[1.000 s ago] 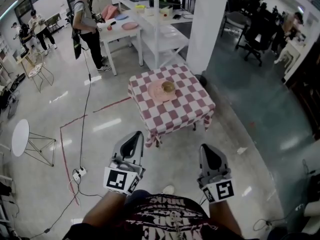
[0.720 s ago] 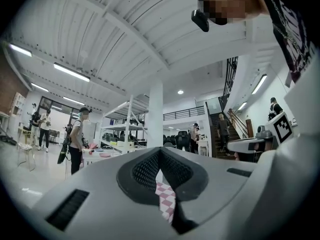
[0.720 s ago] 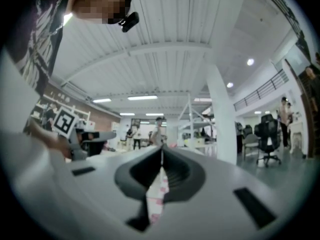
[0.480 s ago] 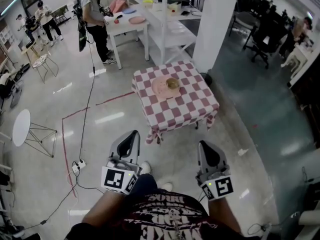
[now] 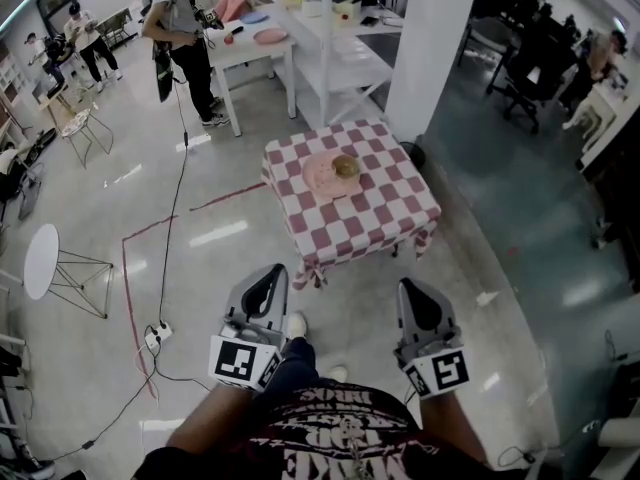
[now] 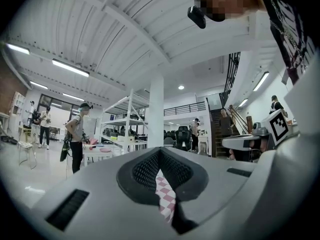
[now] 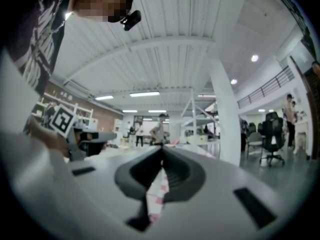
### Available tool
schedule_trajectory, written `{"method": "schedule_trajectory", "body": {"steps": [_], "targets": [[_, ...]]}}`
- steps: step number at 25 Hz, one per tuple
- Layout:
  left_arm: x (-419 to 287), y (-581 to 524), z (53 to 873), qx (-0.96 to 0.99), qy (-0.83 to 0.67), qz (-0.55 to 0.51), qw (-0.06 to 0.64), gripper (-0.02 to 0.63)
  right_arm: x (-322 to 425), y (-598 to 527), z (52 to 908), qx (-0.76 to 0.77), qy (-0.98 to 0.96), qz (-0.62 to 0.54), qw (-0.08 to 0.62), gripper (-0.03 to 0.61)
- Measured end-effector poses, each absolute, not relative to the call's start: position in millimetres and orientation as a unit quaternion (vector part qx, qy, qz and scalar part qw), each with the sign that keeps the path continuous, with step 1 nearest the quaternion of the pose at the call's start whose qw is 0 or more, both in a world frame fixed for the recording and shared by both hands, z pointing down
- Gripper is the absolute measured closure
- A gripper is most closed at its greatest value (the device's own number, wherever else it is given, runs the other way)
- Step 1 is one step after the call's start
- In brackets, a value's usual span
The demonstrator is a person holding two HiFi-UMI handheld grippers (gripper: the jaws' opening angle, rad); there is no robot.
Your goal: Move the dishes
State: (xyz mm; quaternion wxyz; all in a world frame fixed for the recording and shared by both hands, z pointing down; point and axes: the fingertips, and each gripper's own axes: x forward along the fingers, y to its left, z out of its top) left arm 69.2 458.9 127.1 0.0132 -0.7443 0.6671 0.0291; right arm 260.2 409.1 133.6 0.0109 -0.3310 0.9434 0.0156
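A small table with a red-and-white checked cloth [image 5: 360, 213] stands a few steps ahead of me. On it lies a pink plate [image 5: 318, 176] with a brownish bowl-like dish [image 5: 345, 166] at its right edge. My left gripper [image 5: 270, 274] and right gripper [image 5: 413, 294] hang low near my body, well short of the table and over bare floor. Both are shut with nothing between the jaws. In the left gripper view the left gripper [image 6: 160, 154] shows a strip of checked cloth [image 6: 166, 196] through the jaws' lower gap. The right gripper [image 7: 162, 161] shows the same.
A white pillar [image 5: 430, 48] rises just behind the table. A white shelving rack [image 5: 335, 53] and a white table [image 5: 250, 43] with a person [image 5: 185, 38] stand further back. A round side table [image 5: 40, 263] is at left, and a power strip [image 5: 155, 342] with cables lies on the floor.
The view has shifted slightly and the table sits a little higher in frame. My foot now shows between the grippers. Both grippers stay shut and low.
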Motion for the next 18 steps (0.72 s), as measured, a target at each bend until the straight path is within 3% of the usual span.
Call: {"method": "schedule_trajectory", "body": {"steps": [18], "targets": [[26,340,134,-0.782,0.623,0.036,-0.003,0.588,205,321,137,-0.363,0.932,0.008,-0.003,0.546]]}}
